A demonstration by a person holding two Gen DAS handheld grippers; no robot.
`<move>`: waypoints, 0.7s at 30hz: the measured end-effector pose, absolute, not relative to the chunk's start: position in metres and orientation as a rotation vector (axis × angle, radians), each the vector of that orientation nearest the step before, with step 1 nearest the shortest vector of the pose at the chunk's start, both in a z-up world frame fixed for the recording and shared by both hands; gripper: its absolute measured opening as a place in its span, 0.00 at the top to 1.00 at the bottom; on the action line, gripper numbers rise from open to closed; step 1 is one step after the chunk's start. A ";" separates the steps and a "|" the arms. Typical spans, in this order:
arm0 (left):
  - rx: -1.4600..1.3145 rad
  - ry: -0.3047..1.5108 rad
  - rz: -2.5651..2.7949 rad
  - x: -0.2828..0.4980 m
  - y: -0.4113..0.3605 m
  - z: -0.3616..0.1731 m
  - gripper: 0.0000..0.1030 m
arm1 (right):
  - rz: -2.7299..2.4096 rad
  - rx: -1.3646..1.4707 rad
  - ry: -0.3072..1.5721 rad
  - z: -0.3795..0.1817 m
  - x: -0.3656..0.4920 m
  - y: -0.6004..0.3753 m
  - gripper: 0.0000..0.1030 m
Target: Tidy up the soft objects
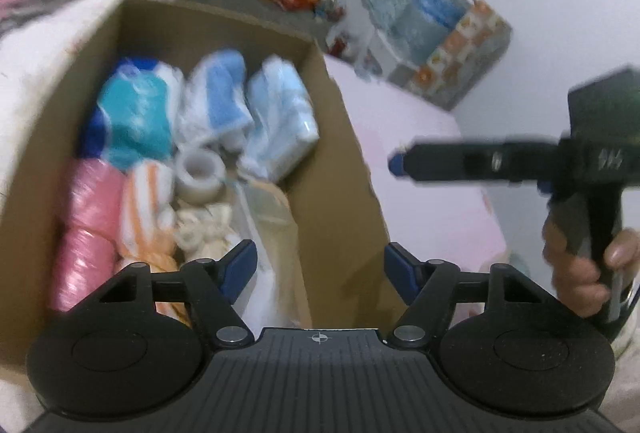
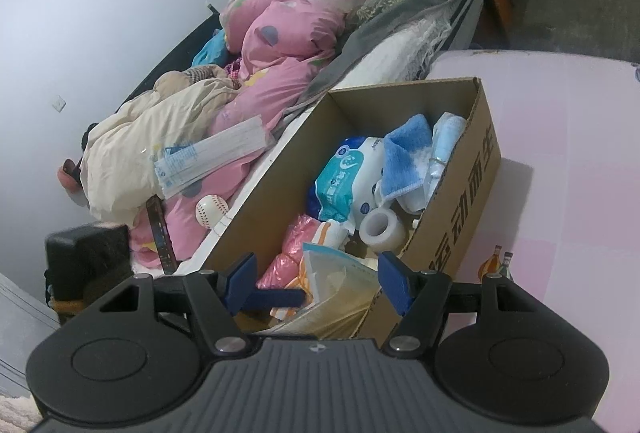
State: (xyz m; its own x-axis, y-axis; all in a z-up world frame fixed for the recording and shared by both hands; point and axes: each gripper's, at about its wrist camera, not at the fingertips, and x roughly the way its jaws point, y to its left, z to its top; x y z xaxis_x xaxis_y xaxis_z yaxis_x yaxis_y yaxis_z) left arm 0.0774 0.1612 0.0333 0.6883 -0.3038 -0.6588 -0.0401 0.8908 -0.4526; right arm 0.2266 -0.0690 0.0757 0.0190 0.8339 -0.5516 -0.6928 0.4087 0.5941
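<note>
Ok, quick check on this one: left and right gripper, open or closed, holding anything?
Left gripper: open, holding nothing, above the cardboard box.
Right gripper: open, holding nothing, over the near end of the box.

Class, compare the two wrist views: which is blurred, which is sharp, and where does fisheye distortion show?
Left wrist view: motion blur smears the cardboard box contents and the right hand-held gripper, while the left hand-held gripper stays crisp. Right wrist view: sharp enough to show the print on the wet wipes pack; the pink floor edge curves, and dark corners frame the picture.
</note>
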 end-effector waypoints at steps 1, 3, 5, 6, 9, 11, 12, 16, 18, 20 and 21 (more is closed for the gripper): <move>-0.466 0.781 -0.137 0.072 0.166 0.039 0.30 | 1.196 0.169 0.988 0.078 0.226 -0.068 0.33; -0.471 0.743 -0.090 0.064 0.171 0.050 0.30 | 1.202 0.153 0.968 0.083 0.223 -0.064 0.33; -0.444 0.702 -0.017 0.051 0.175 0.063 0.29 | 1.222 0.144 0.964 0.088 0.220 -0.056 0.33; -0.431 0.681 0.021 0.045 0.176 0.068 0.28 | 1.236 0.147 0.976 0.090 0.220 -0.050 0.33; -0.414 0.605 0.110 0.022 0.181 0.085 0.24 | 1.272 0.157 1.052 0.090 0.222 -0.028 0.38; -0.383 0.542 0.181 0.005 0.182 0.096 0.19 | 1.276 0.143 1.124 0.085 0.225 -0.009 0.40; -0.366 0.515 0.213 -0.001 0.183 0.101 0.17 | 1.268 0.131 1.164 0.080 0.225 0.001 0.40; -0.318 0.429 0.309 -0.026 0.185 0.111 0.08 | 1.222 0.074 1.327 0.059 0.227 0.034 0.40; -0.324 0.418 0.319 -0.033 0.189 0.111 0.07 | 1.232 0.026 1.393 0.049 0.221 0.050 0.40; -0.342 0.422 0.320 -0.036 0.196 0.109 0.07 | 1.237 -0.027 1.452 0.041 0.214 0.066 0.39; -0.347 0.422 0.323 -0.037 0.200 0.107 0.07 | 1.240 -0.064 1.497 0.035 0.211 0.075 0.39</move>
State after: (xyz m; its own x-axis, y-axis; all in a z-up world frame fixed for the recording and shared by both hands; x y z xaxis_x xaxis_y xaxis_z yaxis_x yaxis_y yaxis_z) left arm -0.0375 0.1997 0.1071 0.8634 0.2311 -0.4485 -0.3727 0.8913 -0.2583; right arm 0.2109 0.0751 0.0348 -0.3641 0.5589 -0.7450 -0.6280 0.4433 0.6396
